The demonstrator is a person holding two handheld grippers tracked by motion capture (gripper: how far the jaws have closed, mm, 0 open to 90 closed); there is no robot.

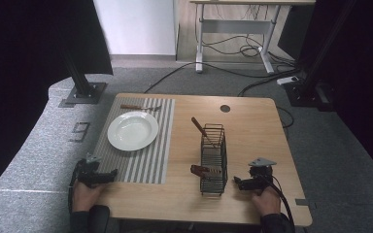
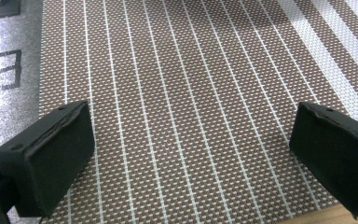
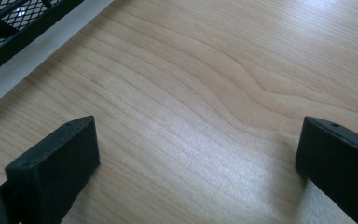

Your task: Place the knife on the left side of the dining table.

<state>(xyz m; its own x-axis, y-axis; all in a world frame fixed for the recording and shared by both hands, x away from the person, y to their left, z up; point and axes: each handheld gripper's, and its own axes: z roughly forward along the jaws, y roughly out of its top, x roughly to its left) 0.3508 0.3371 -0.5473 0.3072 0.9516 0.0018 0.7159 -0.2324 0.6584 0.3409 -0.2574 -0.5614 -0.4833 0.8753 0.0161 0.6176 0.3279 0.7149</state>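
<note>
1. Wire basket (image 1: 213,160): black mesh caddy, upright on bare wood of table (image 1: 252,126), right of placemat, near front edge. Nearest thing to right gripper; a corner of it shows top left in the right gripper view (image 3: 14,28)
2. Basket contents: one brown-handled utensil (image 1: 200,128) leans out of the far end, tilted up-left; a second brown-handled piece (image 1: 204,170) pokes out at the near end toward the left. Exact type of either – can't tell
3. Right gripper (image 1: 245,183): at front right of table, just beside basket's near end, not touching it. Jaws spread wide, nothing btwn them; right gripper view has bare wood under the gap (image 3: 196,154)
4. Left gripper (image 1: 108,175): at front left, over near-left corner of placemat (image 1: 160,145). Jaws spread wide, empty; the left gripper view has only striped weave below (image 2: 191,154)
5. White plate (image 1: 132,130): on placemat, far half, empty, well apart from both grippers
6. Brown-handled utensil (image 1: 138,107): lies flat across placemat's far edge, just beyond plate, not touching it
7. Person's hands grip both tools from the table's near edge
</note>
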